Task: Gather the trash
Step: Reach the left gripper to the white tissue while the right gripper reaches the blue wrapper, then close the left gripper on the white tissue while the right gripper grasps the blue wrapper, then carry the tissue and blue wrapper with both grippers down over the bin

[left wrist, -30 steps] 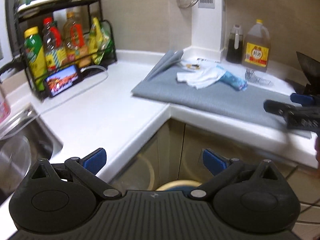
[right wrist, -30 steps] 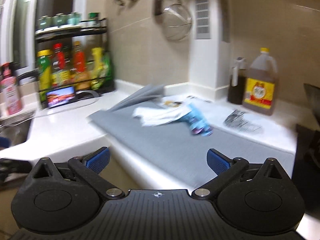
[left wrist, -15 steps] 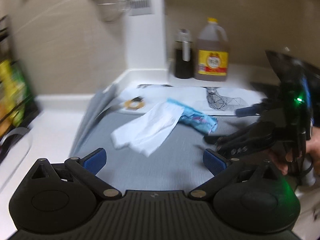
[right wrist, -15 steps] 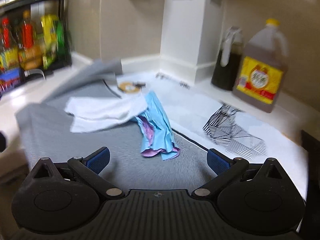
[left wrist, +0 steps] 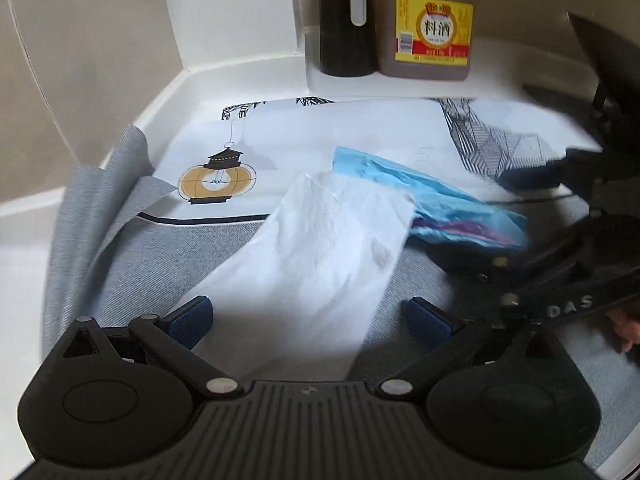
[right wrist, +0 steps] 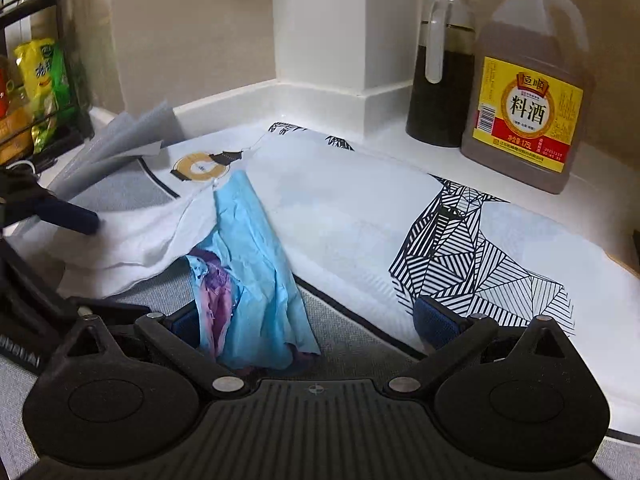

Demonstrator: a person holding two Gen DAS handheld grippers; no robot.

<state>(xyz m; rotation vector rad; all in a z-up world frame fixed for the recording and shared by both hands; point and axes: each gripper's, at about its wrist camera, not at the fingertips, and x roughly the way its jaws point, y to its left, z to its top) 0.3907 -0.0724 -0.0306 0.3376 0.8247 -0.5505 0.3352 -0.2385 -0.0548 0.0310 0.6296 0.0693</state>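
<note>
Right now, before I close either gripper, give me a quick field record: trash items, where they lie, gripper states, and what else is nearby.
trash 1: white tissue, lying flat on the grey mat
trash 2: blue wrapper, crumpled, its far end tucked under the tissue
left gripper: open, fingers either side of the tissue's near end
right gripper: open, fingers around the wrapper's near end
held: nothing yet
nearby: printed mat under the wrapper's far part; cooking wine jug and dark sauce bottle at the back corner, apart from the trash
</note>
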